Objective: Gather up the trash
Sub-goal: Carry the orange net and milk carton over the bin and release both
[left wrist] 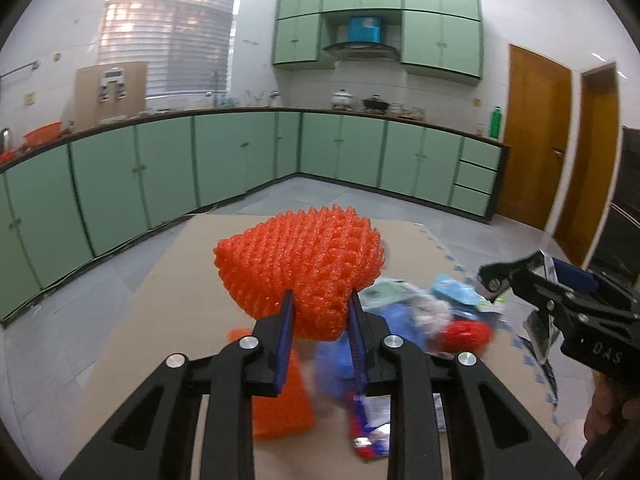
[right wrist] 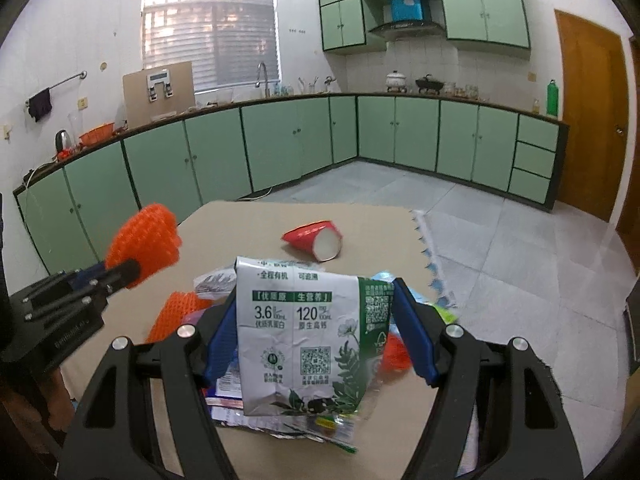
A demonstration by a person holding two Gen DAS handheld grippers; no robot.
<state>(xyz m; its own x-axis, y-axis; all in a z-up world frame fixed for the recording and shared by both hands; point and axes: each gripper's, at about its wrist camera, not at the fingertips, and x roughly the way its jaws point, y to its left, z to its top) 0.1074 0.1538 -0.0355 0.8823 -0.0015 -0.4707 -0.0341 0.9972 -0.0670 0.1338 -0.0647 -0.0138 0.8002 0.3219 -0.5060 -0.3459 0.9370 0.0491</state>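
My left gripper [left wrist: 320, 300] is shut on an orange foam net [left wrist: 300, 268] and holds it above the brown mat [left wrist: 168, 320]; it also shows in the right wrist view [right wrist: 142, 242]. My right gripper [right wrist: 312, 292] is shut on a flattened white and green milk carton [right wrist: 304, 340], held above a pile of trash [right wrist: 288, 420]. That gripper and carton show at the right of the left wrist view [left wrist: 504, 276]. The pile [left wrist: 420, 312] holds blue, white and red wrappers. A second orange foam net [right wrist: 176, 312] lies on the mat. A crushed red paper cup [right wrist: 314, 240] lies farther out.
The brown mat lies on a grey tiled floor [right wrist: 500, 248]. Green kitchen cabinets [right wrist: 280, 144] run along the far walls. Wooden doors [right wrist: 588, 120] stand at the right. The mat's right edge is jagged [right wrist: 424, 240].
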